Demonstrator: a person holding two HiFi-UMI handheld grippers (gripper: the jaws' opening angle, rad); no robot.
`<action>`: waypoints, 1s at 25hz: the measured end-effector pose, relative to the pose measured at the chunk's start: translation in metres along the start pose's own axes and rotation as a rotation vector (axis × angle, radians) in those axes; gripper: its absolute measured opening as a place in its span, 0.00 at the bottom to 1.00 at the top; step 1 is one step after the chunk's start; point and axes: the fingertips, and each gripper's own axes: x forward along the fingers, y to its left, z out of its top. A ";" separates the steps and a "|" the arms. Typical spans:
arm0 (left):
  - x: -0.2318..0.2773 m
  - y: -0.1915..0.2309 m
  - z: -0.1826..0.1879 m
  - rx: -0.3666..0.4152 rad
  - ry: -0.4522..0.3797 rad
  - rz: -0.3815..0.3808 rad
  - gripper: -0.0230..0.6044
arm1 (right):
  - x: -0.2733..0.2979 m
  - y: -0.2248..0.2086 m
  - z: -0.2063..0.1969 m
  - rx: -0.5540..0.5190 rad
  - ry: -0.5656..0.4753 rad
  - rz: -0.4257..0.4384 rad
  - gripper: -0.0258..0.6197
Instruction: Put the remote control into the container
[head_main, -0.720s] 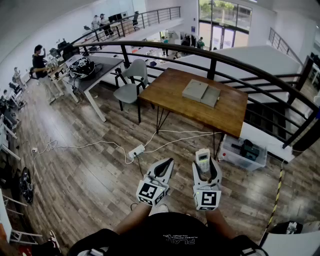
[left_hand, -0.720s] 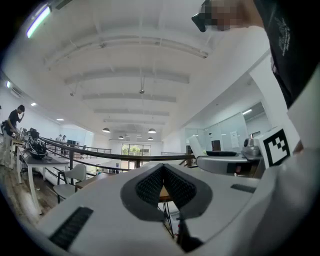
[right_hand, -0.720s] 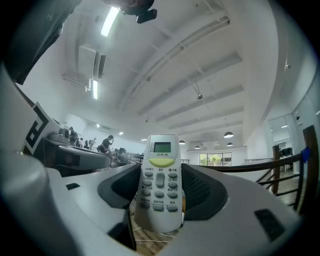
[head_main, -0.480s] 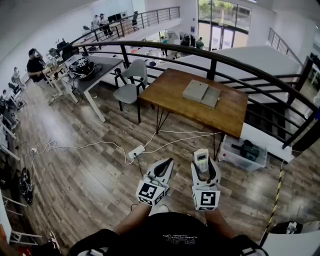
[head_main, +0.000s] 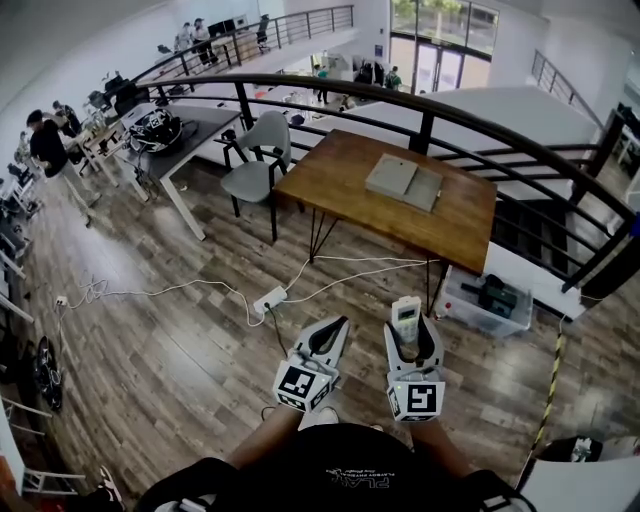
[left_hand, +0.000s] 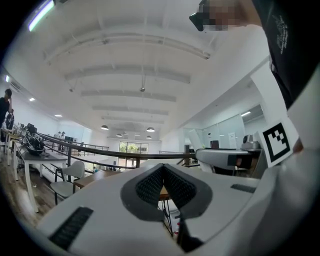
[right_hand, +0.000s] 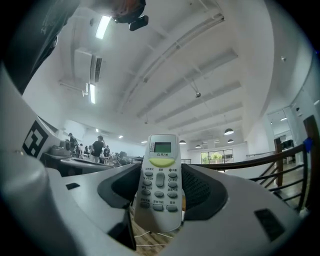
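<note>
White remote control (right_hand: 159, 165) sits pinched in the right gripper (right_hand: 162, 192); the left gripper (left_hand: 162, 189) is closed.

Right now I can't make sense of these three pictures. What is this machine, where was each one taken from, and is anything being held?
There is no robot here. A person stands on a wooden floor with a tool in each hand. The wide picture comes from a camera on the person's head, looking down. The other two come from cameras riding on the tools, each looking along its own jaws. The left hand-held gripper has its jaws together with nothing between them. The right hand-held gripper is closed on a white remote control, whose buttons face that camera. Ahead stands a wooden table with flat grey panels lying on it. Beside the table, on the floor, sits a clear container with dark things inside. The remote is not in it yet.
</note>
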 end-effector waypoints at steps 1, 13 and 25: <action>0.000 0.003 -0.001 0.000 0.004 -0.007 0.04 | 0.002 0.002 0.000 0.008 -0.008 0.000 0.45; -0.002 0.052 -0.004 0.004 0.009 -0.071 0.04 | 0.046 0.035 -0.002 0.038 -0.002 -0.009 0.45; 0.039 0.092 -0.011 -0.007 0.028 -0.036 0.04 | 0.097 0.006 -0.029 0.078 0.038 -0.009 0.45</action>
